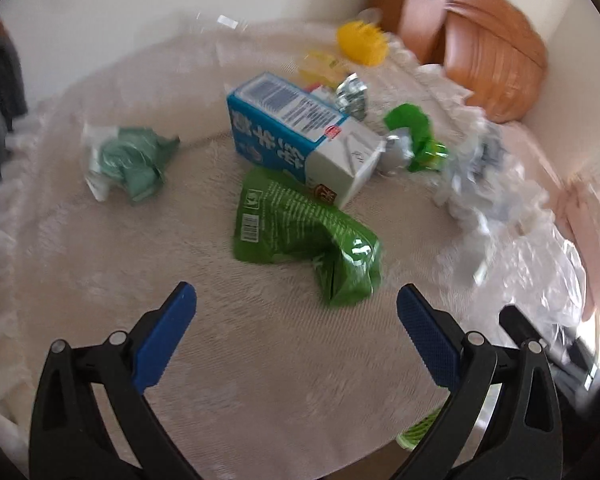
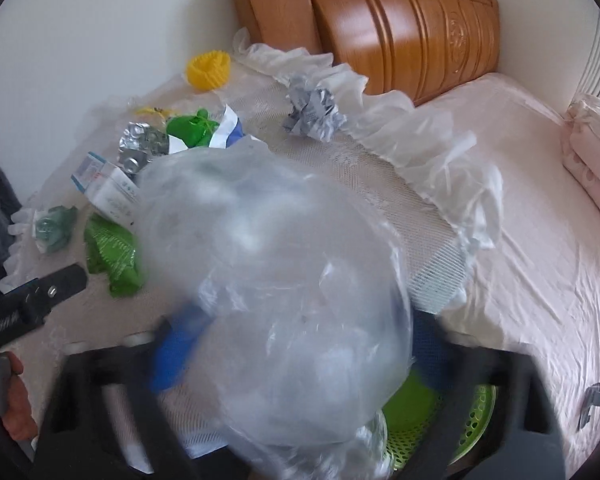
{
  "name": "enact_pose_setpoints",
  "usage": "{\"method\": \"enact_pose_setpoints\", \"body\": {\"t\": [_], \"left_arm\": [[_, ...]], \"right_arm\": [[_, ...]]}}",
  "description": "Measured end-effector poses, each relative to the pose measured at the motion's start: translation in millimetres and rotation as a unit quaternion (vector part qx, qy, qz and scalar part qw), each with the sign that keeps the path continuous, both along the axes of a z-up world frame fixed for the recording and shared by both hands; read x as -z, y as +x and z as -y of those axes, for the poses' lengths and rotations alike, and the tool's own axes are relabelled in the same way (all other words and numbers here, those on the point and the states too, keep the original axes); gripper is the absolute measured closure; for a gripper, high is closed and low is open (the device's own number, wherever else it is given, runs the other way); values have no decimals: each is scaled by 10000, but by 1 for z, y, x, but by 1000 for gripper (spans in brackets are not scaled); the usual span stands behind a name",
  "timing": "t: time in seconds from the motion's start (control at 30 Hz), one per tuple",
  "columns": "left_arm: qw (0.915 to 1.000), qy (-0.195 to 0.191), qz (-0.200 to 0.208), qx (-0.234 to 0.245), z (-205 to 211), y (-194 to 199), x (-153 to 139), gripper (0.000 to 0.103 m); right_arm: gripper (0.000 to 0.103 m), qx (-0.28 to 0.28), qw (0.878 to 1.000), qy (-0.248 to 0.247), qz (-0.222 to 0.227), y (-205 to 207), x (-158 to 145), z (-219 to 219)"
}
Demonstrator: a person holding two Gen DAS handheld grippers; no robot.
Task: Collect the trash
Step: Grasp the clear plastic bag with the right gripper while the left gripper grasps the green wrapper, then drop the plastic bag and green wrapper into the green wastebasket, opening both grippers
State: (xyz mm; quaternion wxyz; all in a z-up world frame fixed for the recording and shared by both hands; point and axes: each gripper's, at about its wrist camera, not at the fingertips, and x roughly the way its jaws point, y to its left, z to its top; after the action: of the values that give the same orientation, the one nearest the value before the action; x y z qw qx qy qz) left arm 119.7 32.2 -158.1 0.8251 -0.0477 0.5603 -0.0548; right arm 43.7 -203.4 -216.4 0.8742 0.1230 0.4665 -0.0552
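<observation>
Trash lies on a lace-covered table [image 1: 100,272]. A green snack bag [image 1: 300,232] lies just ahead of my open, empty left gripper [image 1: 296,300]. Behind it lies a blue and white milk carton [image 1: 296,136], a crumpled green wrapper [image 1: 132,160] to the left, and foil and green scraps [image 1: 412,140] to the right. In the right wrist view a clear plastic bag [image 2: 276,300] fills the middle and hides my right gripper [image 2: 300,344]; the blue fingers [image 2: 176,352] show on both sides of the bag. A crumpled paper ball [image 2: 312,112] lies further back.
A yellow ring-shaped cup [image 2: 208,68] stands at the table's far edge by the wall. A green perforated basket [image 2: 432,416] sits below the clear bag. A wooden headboard [image 2: 400,24] and a pink bed [image 2: 540,240] are to the right.
</observation>
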Motion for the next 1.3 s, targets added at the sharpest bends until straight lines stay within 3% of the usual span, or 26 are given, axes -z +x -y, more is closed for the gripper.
{"method": "enact_pose_setpoints", "body": {"t": [0.03, 0.07, 0.1, 0.27, 0.33, 0.47, 0.53, 0.63, 0.83, 0.93, 1.13, 1.3], "left_arm": [[10000, -30, -26, -79, 1, 3, 2, 7], [9997, -17, -100, -238, 4, 10, 6, 7], [9993, -60, -137, -340, 7, 15, 8, 7], [9949, 70, -259, -974, 17, 33, 19, 12], [9906, 91, -324, -1323, 19, 38, 25, 24], [9861, 226, -277, -1622, 27, 37, 29, 36], [9864, 296, -190, -1607, 33, 35, 28, 52], [9869, 281, -121, -1583, 38, 32, 25, 68], [9875, 380, 64, -1531, 29, 15, 24, 72], [9894, 332, 239, -1393, 15, 4, 19, 86], [9940, 456, 685, -723, -3, -19, 7, 86], [9964, 269, 761, -270, -21, -31, 0, 86]], "right_arm": [[59, -10, 9999, 140, -42, 3, 4, 2], [77, 3, 9995, 311, -41, 4, 6, 5], [82, 7, 9988, 483, -16, 3, 7, 8], [84, -58, 9970, 755, 172, -17, -4, 23], [84, -69, 9967, 757, 296, -32, -15, 30], [84, -105, 9961, 659, 569, -62, -39, 49], [84, -62, 9960, 610, 646, -76, -48, 60], [83, 21, 9953, 643, 725, -93, -55, 77], [82, 150, 9955, 615, 705, -112, -53, 98], [82, 195, 9949, 697, 701, -121, -51, 104], [82, 231, 9949, 691, 695, -129, -47, 100], [82, 293, 9949, 683, 677, -130, -43, 94]]}}
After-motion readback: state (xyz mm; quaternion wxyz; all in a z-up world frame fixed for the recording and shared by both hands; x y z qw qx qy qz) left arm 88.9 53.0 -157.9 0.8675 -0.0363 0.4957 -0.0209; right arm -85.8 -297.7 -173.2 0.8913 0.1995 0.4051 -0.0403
